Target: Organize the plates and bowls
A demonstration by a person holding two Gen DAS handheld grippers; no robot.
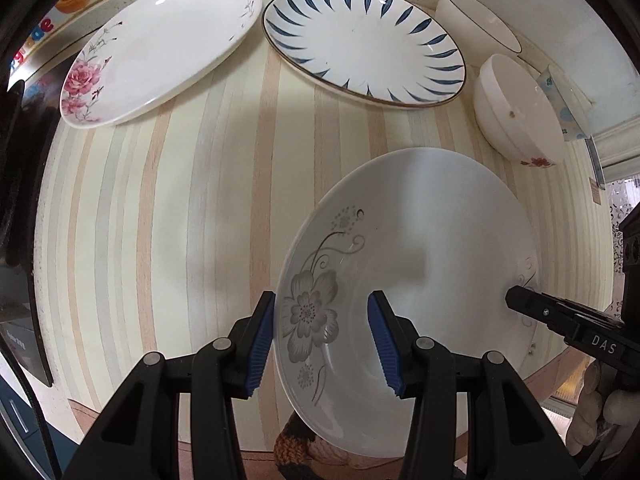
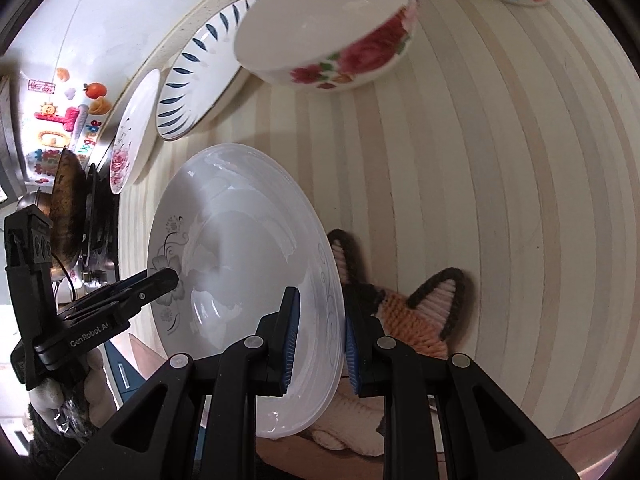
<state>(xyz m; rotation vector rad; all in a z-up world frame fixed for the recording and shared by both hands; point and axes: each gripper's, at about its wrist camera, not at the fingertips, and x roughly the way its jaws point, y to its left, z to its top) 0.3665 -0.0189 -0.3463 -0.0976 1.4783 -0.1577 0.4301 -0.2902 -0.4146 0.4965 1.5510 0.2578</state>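
Striped counter [image 1: 168, 208] fills left wrist view. Grey-flower plate [image 1: 420, 248] at 5 o'clock, tilted, lifted over near counter edge. Blue-leaf plate [image 1: 364, 40] at 12 o'clock; rose plate [image 1: 160, 48] at 10 o'clock, just beside. Rose bowl [image 1: 520, 112] at 2 o'clock, plain white bowl [image 1: 476, 20] behind it. Left gripper [image 1: 322, 344] wide open, straddling plate rim, pads not pressing. Right gripper [image 2: 320, 340] narrowed on opposite rim, seems clamped. Knitted fox [image 2: 424, 312] under plate.
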